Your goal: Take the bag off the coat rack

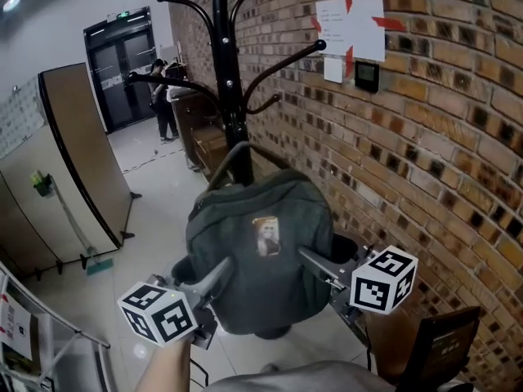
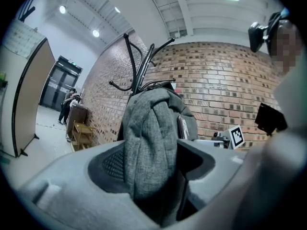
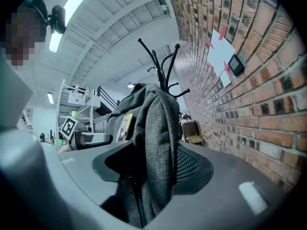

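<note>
A dark grey backpack [image 1: 260, 256] with a small badge on its front hangs by its top strap [image 1: 231, 158] from the black coat rack [image 1: 228, 72]. My left gripper [image 1: 219, 274] is shut on a fold of fabric at the bag's left side. My right gripper [image 1: 317, 263] is shut on a fold at its right side. In the left gripper view a thick ridge of the bag [image 2: 151, 128] fills the gap between the jaws of the left gripper [image 2: 153, 176]. In the right gripper view a similar ridge of the bag [image 3: 157, 123] is pinched in the right gripper [image 3: 152, 176].
A brick wall [image 1: 425, 153] runs close on the right, with a paper notice [image 1: 351, 27] and a small dark panel [image 1: 366, 75]. A brown chair [image 1: 433, 349] stands at the lower right. A folding partition [image 1: 73, 162] is at left. A person [image 1: 160, 96] and wooden furniture [image 1: 196, 129] stand behind the rack.
</note>
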